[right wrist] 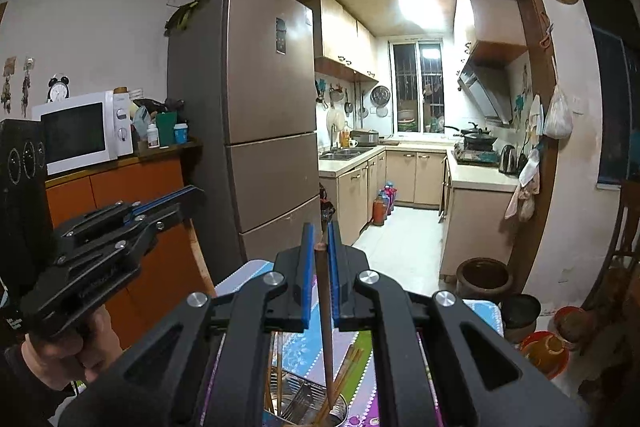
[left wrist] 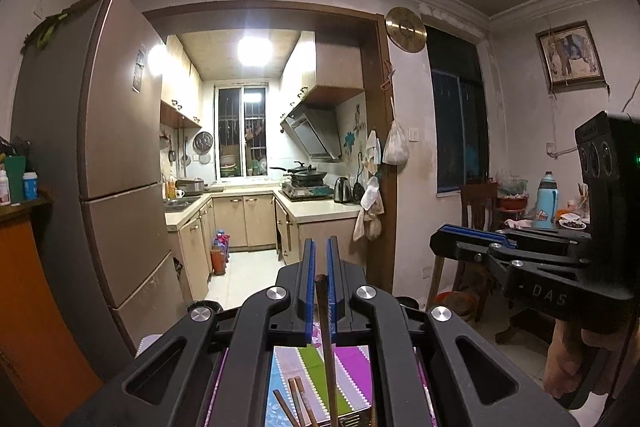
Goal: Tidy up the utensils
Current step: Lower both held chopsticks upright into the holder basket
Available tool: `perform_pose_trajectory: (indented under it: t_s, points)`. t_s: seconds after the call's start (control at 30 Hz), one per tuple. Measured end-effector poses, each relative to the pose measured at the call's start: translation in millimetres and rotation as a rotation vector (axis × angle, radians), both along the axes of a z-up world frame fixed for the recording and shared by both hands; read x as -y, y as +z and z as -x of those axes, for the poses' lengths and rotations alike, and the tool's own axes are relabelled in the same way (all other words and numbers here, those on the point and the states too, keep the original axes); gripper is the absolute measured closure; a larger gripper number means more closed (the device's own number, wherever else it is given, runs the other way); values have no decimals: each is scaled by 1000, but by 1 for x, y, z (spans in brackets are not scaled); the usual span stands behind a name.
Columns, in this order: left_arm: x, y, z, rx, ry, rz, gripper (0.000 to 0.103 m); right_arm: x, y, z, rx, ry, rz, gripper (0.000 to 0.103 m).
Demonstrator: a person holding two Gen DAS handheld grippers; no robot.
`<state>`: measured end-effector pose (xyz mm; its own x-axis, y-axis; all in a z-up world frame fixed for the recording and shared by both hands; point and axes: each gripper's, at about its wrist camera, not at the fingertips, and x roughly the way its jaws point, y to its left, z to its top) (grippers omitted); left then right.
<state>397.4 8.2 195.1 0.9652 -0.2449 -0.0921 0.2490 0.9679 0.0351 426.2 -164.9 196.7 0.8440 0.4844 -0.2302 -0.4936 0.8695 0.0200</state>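
Two grippers in view, each pinching one dark brown chopstick between its blue-lined fingers. Both held level, facing the kitchen doorway.

Left gripper [left wrist: 319, 287]: fingers clenched on the left chopstick [left wrist: 327, 339]. Stick stands near upright; top end shows between the pads, the shaft runs down below the jaws. Lower end leaves the frame, so what it touches cannot be told. Beneath the gripper lies a patterned tablecloth [left wrist: 352, 367], striped in purple, green and blue. Three more loose chopsticks [left wrist: 298, 401] slant across the frame's bottom edge, just left of the held stick; what contains them cannot be told from this view.

Right gripper [right wrist: 319, 259]: fingers clenched on the right chopstick [right wrist: 326, 323]. Stick near upright, its top level with the pads. Its lower tip reaches down into a metal utensil holder [right wrist: 298, 405] directly under the gripper. Holder also contains several lighter wooden chopsticks [right wrist: 348, 367] leaning at angles. Holder sits on the same tablecloth [right wrist: 300, 345].

Relative to the right gripper: the left gripper [right wrist: 192, 193] appears to its left at about equal height, apart, in a bare hand [right wrist: 72, 351]. From the left wrist view the right gripper [left wrist: 440, 233] shows likewise to the right, also apart.

Background, beyond the right gripper: fridge [right wrist: 256, 107], microwave [right wrist: 80, 131] further left.
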Motion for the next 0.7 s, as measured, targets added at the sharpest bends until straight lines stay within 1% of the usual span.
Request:
perform_pose_trajectory:
  t_s: [0.17, 0.5, 0.6, 0.7]
  points:
    - [-1, -15, -15, -20, -11, 13, 97, -1, -12, -7, -22, 5, -9, 98]
    - [0, -38, -41, -62, -19, -7, 97, -1, -38, -24, -77, 13, -17, 98]
    - [1, -47, -48, -83, -14, -18, 96, 1, -44, -30, -103, 12, -28, 98]
    - [1, -55, -59, -110, -10, -25, 96, -1, -53, -37, -129, 8, -18, 98]
